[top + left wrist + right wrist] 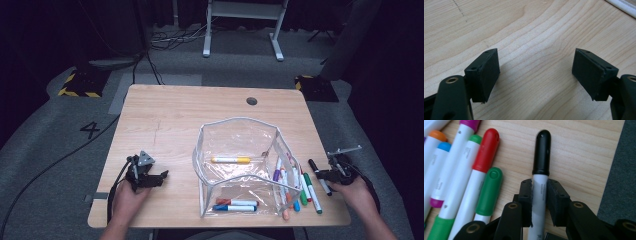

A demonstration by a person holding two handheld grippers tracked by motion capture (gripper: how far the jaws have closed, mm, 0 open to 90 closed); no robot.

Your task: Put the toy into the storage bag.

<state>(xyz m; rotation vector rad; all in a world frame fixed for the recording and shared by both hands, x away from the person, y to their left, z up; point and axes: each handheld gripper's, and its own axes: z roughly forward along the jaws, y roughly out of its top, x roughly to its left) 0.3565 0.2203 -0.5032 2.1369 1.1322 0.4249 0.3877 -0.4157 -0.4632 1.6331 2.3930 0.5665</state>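
Right gripper point(540, 200) fingers clamp black marker point(541, 170) (on table point(579, 152)); left gripper point(535, 75) fingers wide

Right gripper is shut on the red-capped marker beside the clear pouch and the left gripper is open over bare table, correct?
Not quite. The right gripper is shut on the black-capped marker, not the red-capped marker, which lies loose beside it; the right gripper view shows this. The rest holds: the left gripper is open over bare table, beside the clear pouch.
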